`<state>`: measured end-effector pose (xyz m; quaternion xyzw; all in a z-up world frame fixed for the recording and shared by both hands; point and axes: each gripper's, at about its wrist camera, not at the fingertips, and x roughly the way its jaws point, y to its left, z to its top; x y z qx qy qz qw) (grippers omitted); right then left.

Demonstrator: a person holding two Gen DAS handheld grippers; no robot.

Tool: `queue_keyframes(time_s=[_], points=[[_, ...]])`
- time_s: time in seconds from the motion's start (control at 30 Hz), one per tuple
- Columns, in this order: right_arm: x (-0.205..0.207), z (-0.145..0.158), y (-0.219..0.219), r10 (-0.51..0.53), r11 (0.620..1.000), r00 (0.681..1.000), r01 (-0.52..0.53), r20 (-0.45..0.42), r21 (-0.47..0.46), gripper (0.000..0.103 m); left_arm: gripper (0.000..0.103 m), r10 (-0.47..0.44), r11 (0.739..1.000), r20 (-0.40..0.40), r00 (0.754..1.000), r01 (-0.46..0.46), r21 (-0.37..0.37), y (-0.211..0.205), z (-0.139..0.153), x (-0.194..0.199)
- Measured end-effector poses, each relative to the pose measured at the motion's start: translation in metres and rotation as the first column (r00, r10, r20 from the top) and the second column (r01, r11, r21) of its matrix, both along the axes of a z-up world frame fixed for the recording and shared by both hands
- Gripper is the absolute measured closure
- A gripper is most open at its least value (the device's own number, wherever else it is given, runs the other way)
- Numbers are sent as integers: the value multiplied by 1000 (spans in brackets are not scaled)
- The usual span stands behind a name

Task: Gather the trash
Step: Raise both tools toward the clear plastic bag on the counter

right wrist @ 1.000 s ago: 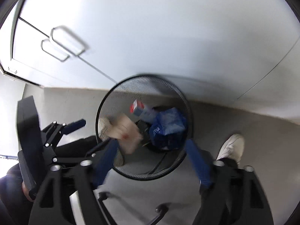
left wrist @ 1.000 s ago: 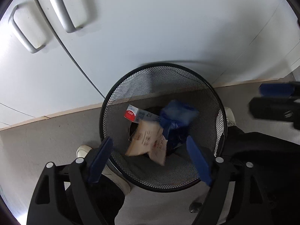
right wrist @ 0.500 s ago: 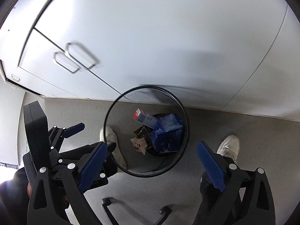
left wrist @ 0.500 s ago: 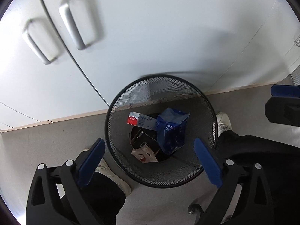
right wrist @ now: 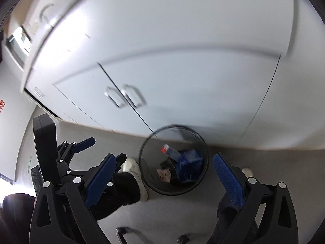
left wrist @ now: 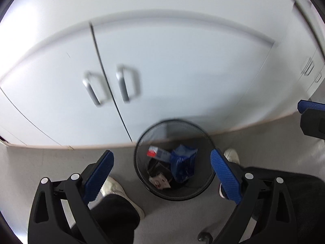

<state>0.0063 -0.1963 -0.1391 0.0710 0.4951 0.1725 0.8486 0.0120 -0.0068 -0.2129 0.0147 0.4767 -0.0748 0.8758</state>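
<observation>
**A:** So where's the trash at this point? Looks like it's all in the mesh wastebasket (left wrist: 174,193). There's a blue crinkly wrapper (left wrist: 183,167) leaning against the right side, a small carton with a red end (left wrist: 156,153) up near the back wall, and a crumpled pale paper (left wrist: 159,183) at the bottom front, on top of something dark that can't be made out.

**B:** Yep, and the bin's parked right against the white cabinet doors (left wrist: 162,71), on the grey floor (left wrist: 40,162). Makes sense, it's out of the walkway but easy to drop stuff into from above.

**A:** What about the left gripper (left wrist: 160,174)?

**B:** Jaws spread wide, nothing between them, just framing the bin from above. Right gripper (right wrist: 164,177) is the same: wide apart and empty, angled down at the basket.

**A:** So the person's standing over it? There's a pale shoe (left wrist: 115,187) on each side.

**B:** Looks like it, straddling the bin. My guess is this load's done and both hands are free for the next piece.
</observation>
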Motion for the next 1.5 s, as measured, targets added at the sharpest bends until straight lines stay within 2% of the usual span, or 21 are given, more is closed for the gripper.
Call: queue_keyframes(time_s=[0.33,0.53,0.67,0.83,1.0,1.17,1.33,1.5], points=[[-44,125,-21,-40,997,977,24,209,79,4,5,35,999,210,977,-31,-26,17,127,-35],[-45,188,-41,-79,988,960,39,268,151,4,4,22,999,304,952,-11,-37,21,187,-44],[-32,219,-50,-89,988,946,43,312,150,4,4,1,1000,348,938,7,-21,22,224,-38],[11,248,-65,-89,989,935,42,343,143,4,4,-34,999,393,919,31,16,16,261,-15],[69,268,-75,-63,988,930,8,362,151,4,4,-82,997,414,907,71,40,2,292,32],[136,276,-83,-44,985,930,-20,365,169,4,4,-69,996,391,918,86,-26,-8,312,95],[193,280,-90,-60,974,947,-14,316,228,4,4,-52,995,408,912,83,-57,-13,328,143],[248,285,-82,-26,979,962,-30,271,200,4,4,-32,993,388,921,75,-96,-17,338,184]])
